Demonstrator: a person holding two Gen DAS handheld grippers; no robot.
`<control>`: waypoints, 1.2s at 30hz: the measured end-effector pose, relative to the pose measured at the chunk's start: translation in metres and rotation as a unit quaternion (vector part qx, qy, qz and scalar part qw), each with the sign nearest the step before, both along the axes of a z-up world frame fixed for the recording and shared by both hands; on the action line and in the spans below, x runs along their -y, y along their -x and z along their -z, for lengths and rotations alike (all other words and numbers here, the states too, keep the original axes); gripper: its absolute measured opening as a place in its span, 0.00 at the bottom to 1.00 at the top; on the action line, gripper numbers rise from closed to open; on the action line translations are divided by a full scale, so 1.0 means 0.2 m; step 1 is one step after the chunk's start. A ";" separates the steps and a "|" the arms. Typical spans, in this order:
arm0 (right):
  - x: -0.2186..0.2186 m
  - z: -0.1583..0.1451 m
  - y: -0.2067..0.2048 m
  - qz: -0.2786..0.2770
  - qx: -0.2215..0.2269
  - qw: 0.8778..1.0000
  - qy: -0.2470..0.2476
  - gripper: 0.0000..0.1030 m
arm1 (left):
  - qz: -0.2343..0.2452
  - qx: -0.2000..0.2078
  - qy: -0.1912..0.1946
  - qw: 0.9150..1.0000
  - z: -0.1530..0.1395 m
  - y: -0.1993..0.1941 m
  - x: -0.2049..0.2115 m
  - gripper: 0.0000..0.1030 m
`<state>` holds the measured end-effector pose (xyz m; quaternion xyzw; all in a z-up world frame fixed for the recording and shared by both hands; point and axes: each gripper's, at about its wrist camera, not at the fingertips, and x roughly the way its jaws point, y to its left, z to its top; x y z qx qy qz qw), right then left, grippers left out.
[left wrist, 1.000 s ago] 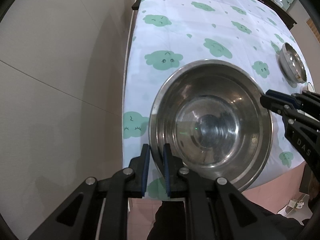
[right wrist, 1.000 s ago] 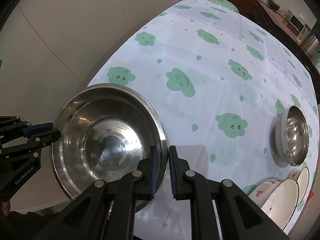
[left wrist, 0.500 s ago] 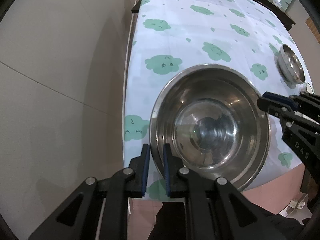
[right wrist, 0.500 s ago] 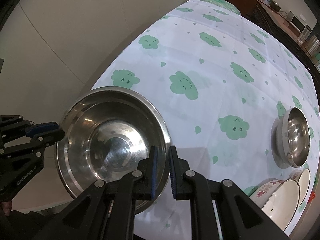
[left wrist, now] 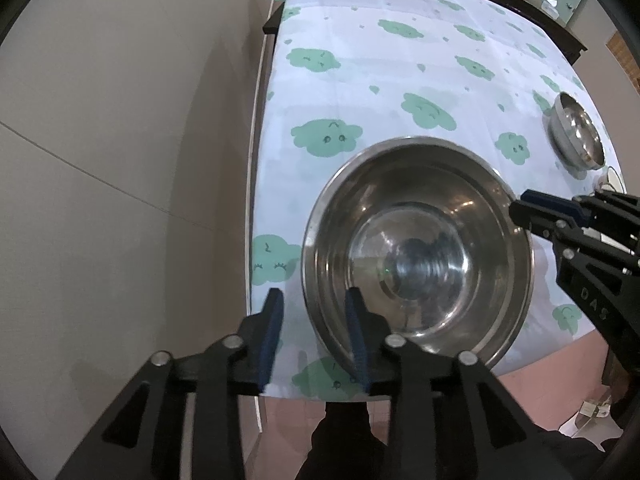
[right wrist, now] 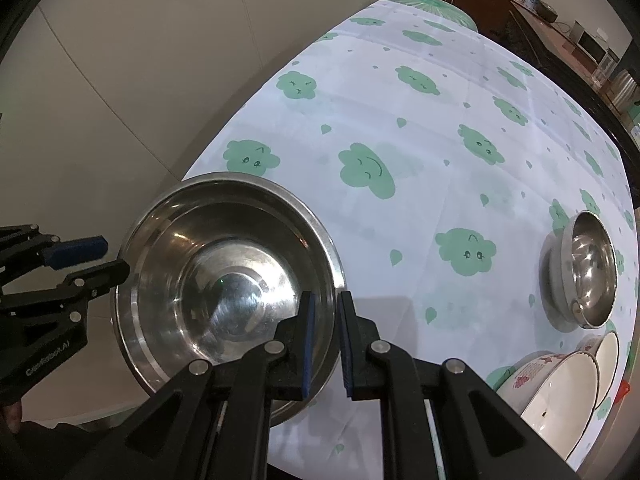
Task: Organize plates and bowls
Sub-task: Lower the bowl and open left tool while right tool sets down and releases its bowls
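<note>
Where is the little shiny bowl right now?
The small steel bowl sits far right on the cloud tablecloth in the right wrist view, just above the white bowls, well apart from the big steel bowl.

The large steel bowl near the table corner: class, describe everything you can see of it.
The large steel bowl is round, shiny metal with a flat rolled rim, a stepped inner wall and a reflective flat bottom. It is empty and sits upright on the cloud-print tablecloth near the table's corner. The right gripper is shut on its rim on one side. Opposite, the left gripper is opening, its pads straddling the rim without pressing it.
</note>
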<state>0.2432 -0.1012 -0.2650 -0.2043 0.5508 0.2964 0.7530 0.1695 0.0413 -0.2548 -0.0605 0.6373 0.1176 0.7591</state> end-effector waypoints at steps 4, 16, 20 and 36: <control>-0.01 0.00 0.01 0.000 -0.001 1.000 -0.002 0.13 | 0.004 0.003 -0.001 1.000 -0.01 0.00 0.00 0.40; 0.01 -0.05 0.07 0.012 0.006 1.000 -0.015 0.45 | 0.008 0.016 0.000 1.000 -0.06 0.04 0.02 0.56; 0.03 -0.07 0.09 0.018 0.014 1.000 -0.018 0.46 | 0.012 0.025 -0.004 1.000 -0.09 0.05 0.03 0.58; 0.11 -0.10 0.22 0.045 0.030 0.998 -0.025 0.47 | 0.024 0.037 -0.008 0.999 -0.12 0.14 0.07 0.69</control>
